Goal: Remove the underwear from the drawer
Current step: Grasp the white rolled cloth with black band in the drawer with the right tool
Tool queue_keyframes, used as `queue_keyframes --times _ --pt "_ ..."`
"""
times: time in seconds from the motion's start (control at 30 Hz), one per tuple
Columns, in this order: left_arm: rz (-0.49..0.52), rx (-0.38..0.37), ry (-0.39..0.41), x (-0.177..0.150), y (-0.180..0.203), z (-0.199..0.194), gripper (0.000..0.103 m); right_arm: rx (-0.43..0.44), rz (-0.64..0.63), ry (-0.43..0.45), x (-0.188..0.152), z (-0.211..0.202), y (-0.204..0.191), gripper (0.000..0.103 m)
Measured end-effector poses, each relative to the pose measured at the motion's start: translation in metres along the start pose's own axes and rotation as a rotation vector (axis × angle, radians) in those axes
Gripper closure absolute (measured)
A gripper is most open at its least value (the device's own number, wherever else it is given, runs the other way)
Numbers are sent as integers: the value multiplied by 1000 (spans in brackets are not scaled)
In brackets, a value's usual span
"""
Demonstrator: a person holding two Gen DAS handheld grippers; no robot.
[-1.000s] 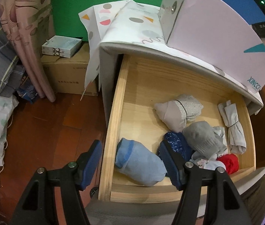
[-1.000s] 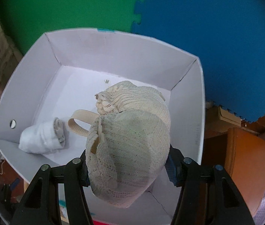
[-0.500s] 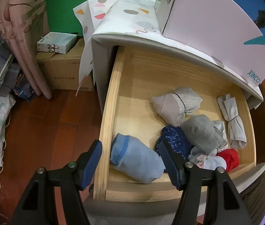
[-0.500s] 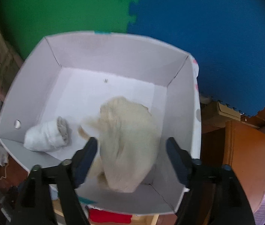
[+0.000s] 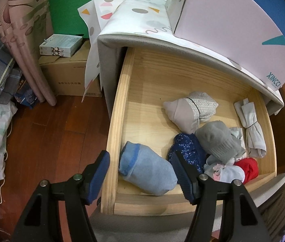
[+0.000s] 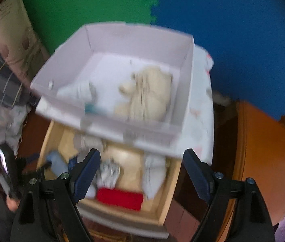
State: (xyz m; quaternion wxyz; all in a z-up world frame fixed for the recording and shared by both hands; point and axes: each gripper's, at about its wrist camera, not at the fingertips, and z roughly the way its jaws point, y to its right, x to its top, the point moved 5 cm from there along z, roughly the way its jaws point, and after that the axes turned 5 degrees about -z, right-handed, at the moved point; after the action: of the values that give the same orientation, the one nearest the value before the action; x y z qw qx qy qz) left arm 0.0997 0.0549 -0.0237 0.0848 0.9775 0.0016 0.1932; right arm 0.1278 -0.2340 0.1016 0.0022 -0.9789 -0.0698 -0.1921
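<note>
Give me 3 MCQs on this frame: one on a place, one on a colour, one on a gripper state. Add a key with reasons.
1. Where does the cream bra lie?
A. in the white box on top of the cabinet
B. in the drawer
C. on the floor

2. What colour is the roll at the drawer's front right corner?
A. green
B. red
C. black

3. How is the right gripper?
A. shut on the bra
B. shut on a sock
C. open, holding nothing

Key: 1 A, the bra rests on the box floor beside a white roll. 2 B, the red roll sits in that corner. 3 C, its fingers stand wide apart with nothing between them.
</note>
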Motion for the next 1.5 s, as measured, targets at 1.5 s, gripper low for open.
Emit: queue_keyframes --times 1.5 --pt "11 31 -20 -1 0 4 37 -121 2 -270 -78 225 21 45"
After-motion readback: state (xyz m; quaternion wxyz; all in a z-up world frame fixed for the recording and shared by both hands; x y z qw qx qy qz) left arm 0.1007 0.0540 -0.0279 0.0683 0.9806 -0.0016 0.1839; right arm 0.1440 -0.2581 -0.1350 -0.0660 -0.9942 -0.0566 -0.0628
